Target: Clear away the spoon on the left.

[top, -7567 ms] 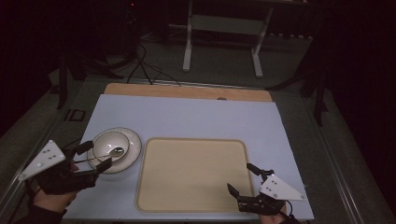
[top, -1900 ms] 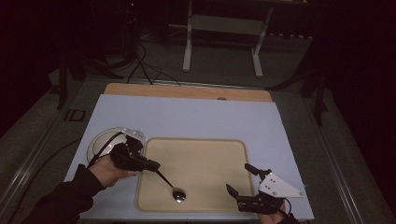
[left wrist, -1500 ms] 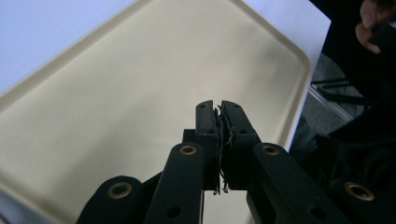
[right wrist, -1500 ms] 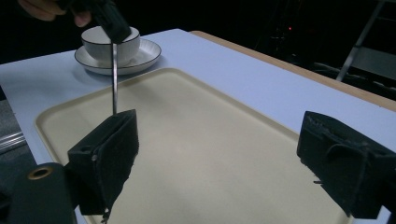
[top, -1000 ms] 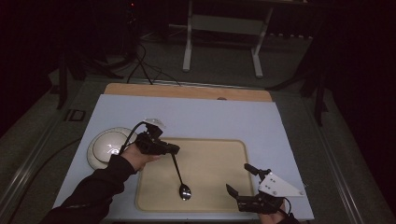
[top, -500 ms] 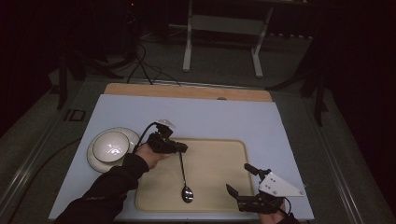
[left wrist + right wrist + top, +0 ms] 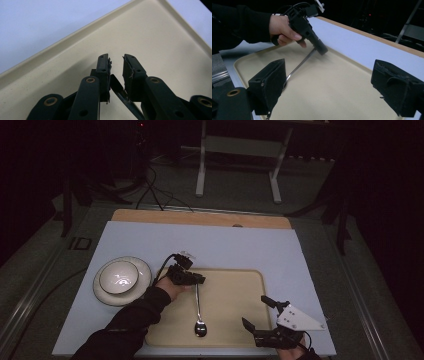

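While the counter [image 7: 240, 245] lies pale under dim light, a white plate [image 7: 106, 295] with a bowl [image 7: 118, 276] on it sits at the far left, well apart from the left gripper [image 7: 199, 280] and on its outer side. That gripper hovers over the near-left corner of the beige tray [image 7: 235, 320], its fingers [image 7: 103, 67] narrowed around the handle tip of a spoon [image 7: 198, 312]. The spoon runs from those fingers toward the person, its dark bowl end resting on the tray. In the left gripper view the handle [image 7: 120, 91] shows as a thin dark strip between the two pads, which are not fully closed; a small gap stays above it, and past the fingertips lies the tray's raised rim. The right gripper view shows the hand [image 7: 283, 28] wrapped around the left gripper's body and the spoon [image 7: 300, 63] slanting down to the tray, partly hidden behind its own left finger [image 7: 270, 82]. Farther right, the right gripper [image 7: 260, 312] rests at the counter's near edge, its fingers spread wide with nothing between them, just beside the tray's right rim.
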`<state>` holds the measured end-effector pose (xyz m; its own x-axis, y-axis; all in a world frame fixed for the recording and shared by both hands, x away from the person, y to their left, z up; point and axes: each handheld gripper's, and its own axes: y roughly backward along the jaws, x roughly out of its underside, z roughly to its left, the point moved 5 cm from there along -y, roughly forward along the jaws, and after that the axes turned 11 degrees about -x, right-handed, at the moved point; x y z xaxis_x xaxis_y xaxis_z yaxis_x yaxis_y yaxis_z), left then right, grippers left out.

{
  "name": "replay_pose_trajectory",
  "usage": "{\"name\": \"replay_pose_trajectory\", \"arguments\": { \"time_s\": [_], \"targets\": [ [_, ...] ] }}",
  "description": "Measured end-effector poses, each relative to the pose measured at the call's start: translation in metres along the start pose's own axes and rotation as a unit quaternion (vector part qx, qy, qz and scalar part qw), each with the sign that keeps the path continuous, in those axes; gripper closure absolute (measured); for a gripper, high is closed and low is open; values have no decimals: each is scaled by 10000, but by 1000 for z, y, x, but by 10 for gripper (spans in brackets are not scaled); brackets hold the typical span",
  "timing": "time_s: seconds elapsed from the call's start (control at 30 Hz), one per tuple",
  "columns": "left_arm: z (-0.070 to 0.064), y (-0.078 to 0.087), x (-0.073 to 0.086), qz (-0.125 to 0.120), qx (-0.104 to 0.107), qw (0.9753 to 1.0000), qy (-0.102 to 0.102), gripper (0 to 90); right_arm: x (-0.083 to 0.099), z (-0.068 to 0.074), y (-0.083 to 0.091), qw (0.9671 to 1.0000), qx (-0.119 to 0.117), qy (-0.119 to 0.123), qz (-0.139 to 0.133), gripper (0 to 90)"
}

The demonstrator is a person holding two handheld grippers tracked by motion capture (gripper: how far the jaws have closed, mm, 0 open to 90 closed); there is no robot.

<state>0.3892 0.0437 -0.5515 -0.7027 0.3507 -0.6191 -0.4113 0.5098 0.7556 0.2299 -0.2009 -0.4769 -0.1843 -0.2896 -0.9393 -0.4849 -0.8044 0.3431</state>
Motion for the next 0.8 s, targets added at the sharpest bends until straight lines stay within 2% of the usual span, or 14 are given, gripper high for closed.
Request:
{"name": "replay_pose_trajectory", "arguments": {
  "time_s": [0.03, 0.1, 0.17, 0.23, 0.33, 0.47, 0.63, 0.73, 0.8],
  "targets": [
    [0, -1, 0, -32, -85, 10000, -2, 757, 0, 0, 0, 10000, -3, -1, 4, 129],
    [0, -1, 0, -32, -85, 10000, -2, 757, 0, 0, 0, 10000, -5, 1, 9, 129],
    [1, -5, 0, -118, -226, 9996, 82, 736, 0, 0, 0, 10000, -12, -2, 14, 129],
    [3, -9, 3, -60, -370, 9993, 95, 723, 0, 1, -1, 10000, -16, -3, 37, 129],
    [3, -12, 4, -22, -366, 9992, 137, 723, 0, 1, -1, 10000, -41, 4, 40, 130],
    [3, -16, 4, 8, -393, 9992, 90, 722, 1, 1, -1, 10000, -50, -11, 42, 130],
    [3, -19, 3, -34, -448, 9989, 117, 682, 1, 1, -1, 10000, -43, -11, 36, 130],
    [2, -19, 1, -50, -545, 9985, 75, 618, 0, 1, -1, 10000, -43, 9, 34, 130],
    [2, -18, 0, -74, -529, 9985, 118, 604, 0, 1, -2, 10000, -44, 4, 37, 130]
  ]
}}
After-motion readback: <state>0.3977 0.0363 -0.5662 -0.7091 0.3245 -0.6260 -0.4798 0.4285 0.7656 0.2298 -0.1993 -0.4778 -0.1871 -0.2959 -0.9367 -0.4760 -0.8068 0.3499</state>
